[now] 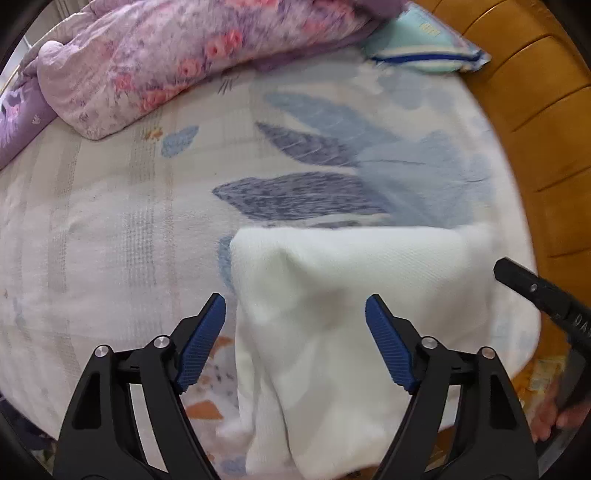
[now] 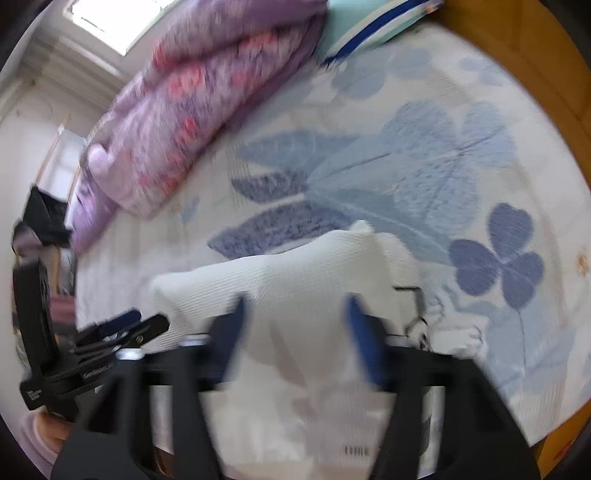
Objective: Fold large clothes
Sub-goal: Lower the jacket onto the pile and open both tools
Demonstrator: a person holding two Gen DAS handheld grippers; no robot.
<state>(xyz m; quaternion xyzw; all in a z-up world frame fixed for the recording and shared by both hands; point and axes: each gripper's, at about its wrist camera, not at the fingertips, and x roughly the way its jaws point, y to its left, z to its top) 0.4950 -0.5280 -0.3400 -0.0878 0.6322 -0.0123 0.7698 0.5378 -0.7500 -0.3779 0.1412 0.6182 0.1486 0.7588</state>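
White garment [image 1: 332, 332] lies on the bed [image 1: 110, 229], already folded into a thick bundle near the edge of the bed closest to the cameras, and its lower part hangs toward that edge. The left gripper [image 1: 295, 332] stands with its blue pads [image 1: 201, 343] spread wide above the left side of the cloth; nothing is pinched, the pads are clear of the fabric. The right gripper [image 2: 295, 332] is blurred in its own view; its jaws look part open with the cloth under and between them, but I cannot tell if the pads already press on it.

To do this step well, I think both grippers should take the fabric at matching heights, one at each side of the bundle, and catch all layers together, not only the top one. After that, lift evenly so the fold line stays straight and the garment does not slide off the bed.

Left wrist view shows the texture of the cloth sharply and the wooden headboard [image 1: 535, 110] at the far right edge of the bed. Only the right wrist view shows a window [image 2: 110, 22], a black cord [image 2: 413, 295] beside the garment, and the other gripper from the side. Both show the floral quilt [image 1: 147, 62] and a striped pillow [image 1: 424, 48] at the far edge of the bed
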